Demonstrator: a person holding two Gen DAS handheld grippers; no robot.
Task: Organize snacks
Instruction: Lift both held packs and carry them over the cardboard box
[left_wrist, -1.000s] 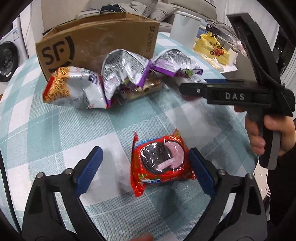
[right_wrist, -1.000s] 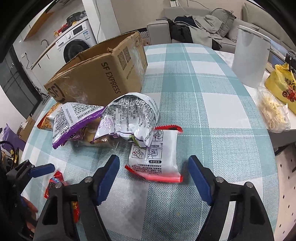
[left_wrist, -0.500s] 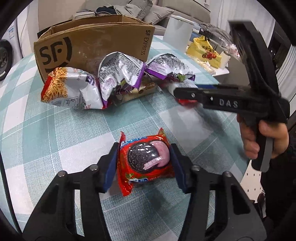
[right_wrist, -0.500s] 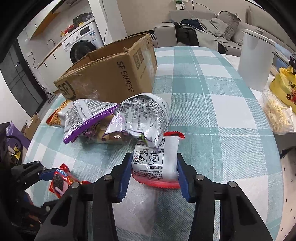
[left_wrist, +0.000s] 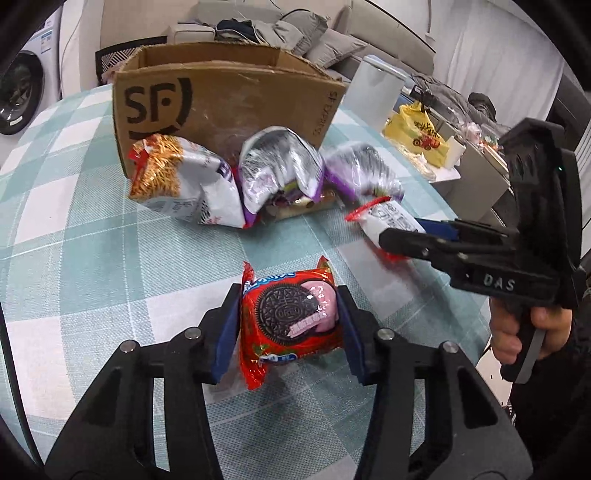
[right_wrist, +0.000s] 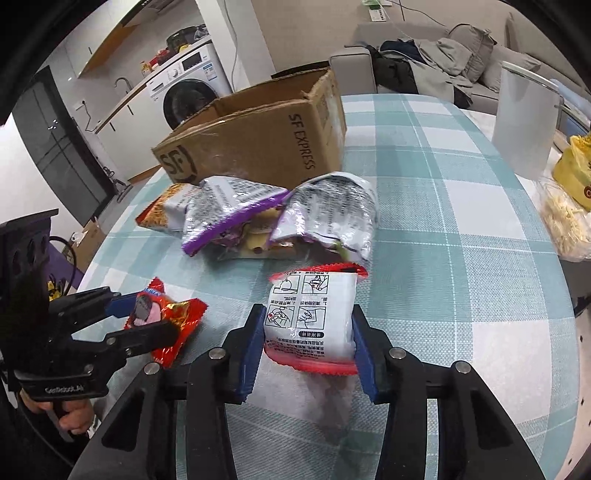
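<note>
The left gripper (left_wrist: 288, 328) is closing on the red cookie pack (left_wrist: 290, 319) — both pads are pressing its sides. The right gripper (right_wrist: 308, 339) is clamping the white packet (right_wrist: 312, 317). Ahead of both — loose bags (right_wrist: 280, 218), then the box (right_wrist: 258, 136), on the table (right_wrist: 443, 258).

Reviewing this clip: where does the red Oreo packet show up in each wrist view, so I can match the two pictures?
Left wrist view: the red Oreo packet sits low in the centre, between the left gripper pads.
Right wrist view: the same packet is at lower left, clamped in the left gripper seen from the side.
Shared landmark: the SF cardboard box stands behind the snack pile in both views.
</note>
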